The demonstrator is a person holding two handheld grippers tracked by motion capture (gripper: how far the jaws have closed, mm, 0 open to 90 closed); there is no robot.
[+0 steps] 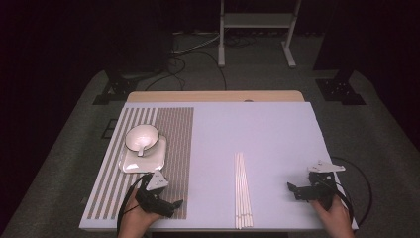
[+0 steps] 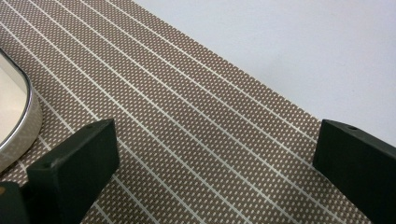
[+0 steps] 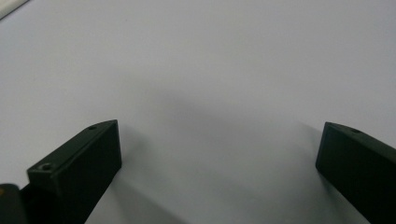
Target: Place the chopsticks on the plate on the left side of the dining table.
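Left claw (image 1: 166, 204) gapes, released, over the mat (image 2: 187, 140), the plate (image 2: 14, 116) beside its jaw. Right claw (image 1: 296, 190), also released, hovers over bare desk (image 3: 210, 70); the high view adds chopsticks (image 1: 242, 191) between them.

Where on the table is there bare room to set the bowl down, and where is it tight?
Widest free patch: the white table top between the striped mat and the chopsticks, running to the far edge. Also free between the chopsticks and the right gripper. Crowded: the mat's near left, where the bowl sits on the plate beside the left gripper.
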